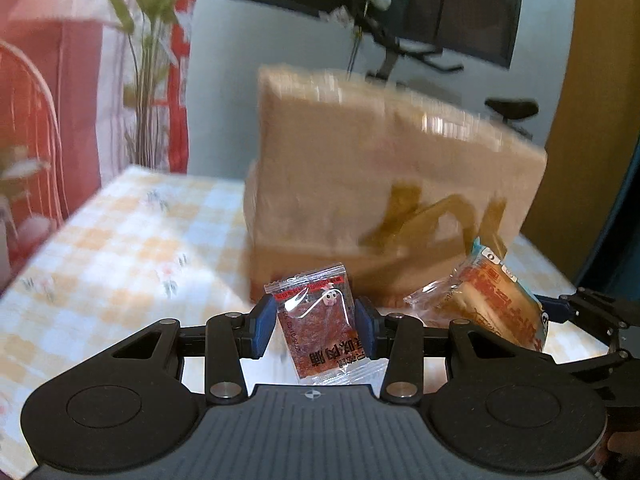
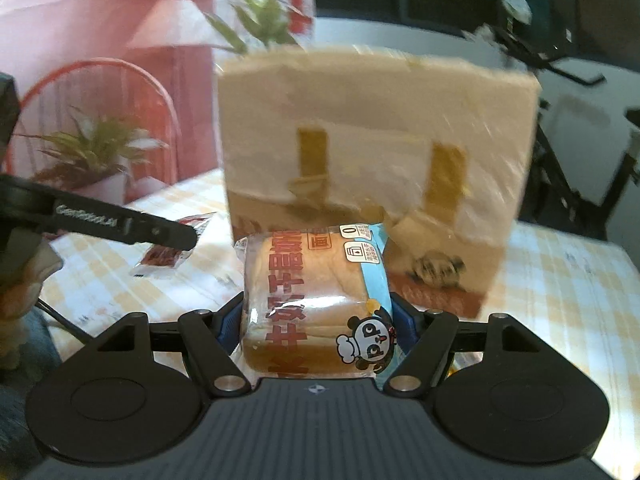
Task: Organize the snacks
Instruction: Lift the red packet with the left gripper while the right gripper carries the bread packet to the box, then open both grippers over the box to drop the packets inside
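Between left tool [image 1: 316, 322] pads: jerky pkt [image 1: 320, 324]; right tool [image 2: 318, 326] grips bread [image 2: 316, 304].

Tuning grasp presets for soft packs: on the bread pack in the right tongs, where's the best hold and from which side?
Grip the bread pack across its two long sides, near mid-length, coming in end-on along its long axis. That is how the right tongs clamp it now: blue pads on opposite sides, pack pointing forward. The loaf is soft, so squeeze lightly; the crimped end seals look too flimsy to hold.
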